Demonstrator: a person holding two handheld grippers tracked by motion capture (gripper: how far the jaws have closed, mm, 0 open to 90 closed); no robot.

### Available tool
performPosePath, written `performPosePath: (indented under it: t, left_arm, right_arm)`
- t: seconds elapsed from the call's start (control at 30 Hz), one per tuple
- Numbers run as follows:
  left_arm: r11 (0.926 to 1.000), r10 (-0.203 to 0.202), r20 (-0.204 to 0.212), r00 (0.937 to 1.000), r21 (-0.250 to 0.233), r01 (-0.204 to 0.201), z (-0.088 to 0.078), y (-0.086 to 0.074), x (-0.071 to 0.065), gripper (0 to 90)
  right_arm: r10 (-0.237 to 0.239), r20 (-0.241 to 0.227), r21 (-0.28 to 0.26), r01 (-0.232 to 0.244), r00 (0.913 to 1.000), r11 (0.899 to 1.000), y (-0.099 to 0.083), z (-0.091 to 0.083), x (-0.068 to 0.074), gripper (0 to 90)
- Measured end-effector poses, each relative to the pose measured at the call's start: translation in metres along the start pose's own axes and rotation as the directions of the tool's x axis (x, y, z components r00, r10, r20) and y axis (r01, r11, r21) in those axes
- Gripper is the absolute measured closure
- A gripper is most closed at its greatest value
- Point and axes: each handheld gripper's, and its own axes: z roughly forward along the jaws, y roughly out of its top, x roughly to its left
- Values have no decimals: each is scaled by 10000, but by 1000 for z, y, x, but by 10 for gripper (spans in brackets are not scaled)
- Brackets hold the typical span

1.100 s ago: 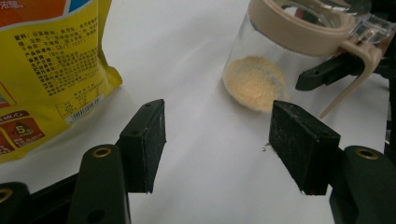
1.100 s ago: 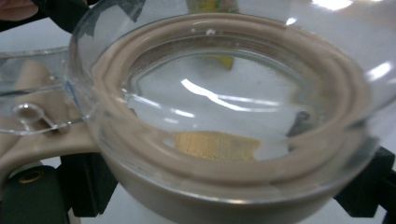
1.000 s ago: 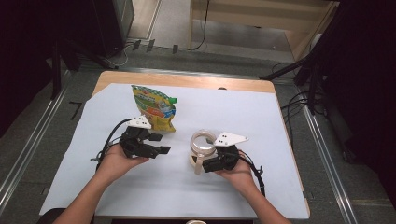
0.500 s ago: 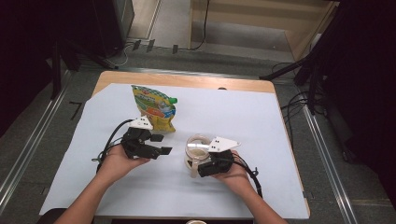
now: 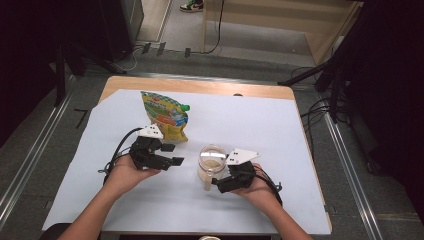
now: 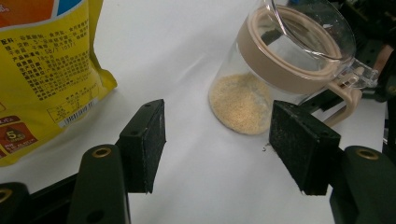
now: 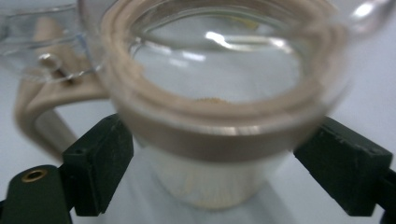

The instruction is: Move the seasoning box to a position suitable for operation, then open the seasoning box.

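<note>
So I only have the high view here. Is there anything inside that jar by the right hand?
Observer: Yes. The left gripper view shows a thin layer of pale grains at the bottom of the jar.
Reviewer: Has the right gripper closed on it?
Observer: Not that I can tell. In the right gripper view the right gripper has a jaw on each side of the jar, open.
Reviewer: And the left one?
Observer: The left gripper is open with nothing between its jaws; the pouch lies off to one side.
</note>
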Motion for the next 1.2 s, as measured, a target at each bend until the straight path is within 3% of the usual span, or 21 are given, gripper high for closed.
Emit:
performPosePath:
  t: [0.07, 0.43, 0.47, 0.53, 0.6, 0.63, 0.7, 0.93, 1.07, 1.1, 1.13, 1.17, 1.2]
  left_arm:
    - [10000, -51, 15, 10000, -18, 51, 0, 0, 0, 376]
    - [10000, -9, 44, 10000, 3, 9, 2, 1, -1, 380]
    - [10000, -10, 41, 10000, 24, 10, 3, 2, -2, 380]
    - [10000, 1, 61, 10000, 73, -2, 4, 2, -2, 381]
    - [10000, 9, 58, 10000, 93, -10, 5, 2, -3, 382]
    - [9998, 61, 84, 9999, 165, -62, 7, 2, -4, 384]
    - [9997, 98, 97, 9999, 220, -101, 10, 3, -5, 388]
    - [9995, 127, 218, 9997, 271, -133, 12, 3, -7, 421]
    - [9994, 111, 357, 9993, 315, -122, 12, 4, -11, 536]
    - [9988, 21, 740, 9973, 494, -58, 14, 4, -13, 641]
    - [9988, 21, 740, 9973, 494, -58, 14, 4, -13, 695]
    - [9973, -73, 1211, 9926, 740, -17, 18, 3, -15, 760]
    - [9973, -73, 1211, 9926, 740, -17, 18, 3, -15, 812]
  right_arm:
    - [274, -48, -10, -274, 9996, 9996, -3, -10, -1, 152]
    - [435, 394, -38, -434, 9983, 9990, -5, -51, -4, 243]
    - [913, 595, 162, -925, 9940, 9956, -7, -58, -7, 291]
    - [1035, 704, 142, -1047, 9921, 9944, -7, -60, -8, 304]
    - [1198, 964, -240, -1180, 9881, 9927, -6, -66, -10, 343]
    - [1538, 976, -489, -1496, 9833, 9875, -4, -69, -13, 385]
    - [1788, 860, -612, -1739, 9801, 9829, -3, -69, -15, 422]
    - [1495, 805, -575, -1451, 9855, 9877, 3, -66, -10, 493]
    - [1677, 736, -531, -1640, 9831, 9850, 3, -66, -12, 574]
    - [1820, 660, -545, -1786, 9811, 9824, 3, -67, -13, 649]
    - [1909, 677, -576, -1871, 9793, 9806, 3, -68, -14, 691]
    - [2035, 639, -626, -1996, 9770, 9779, 3, -68, -15, 730]
    - [2035, 639, -626, -1996, 9770, 9779, 3, -68, -15, 730]
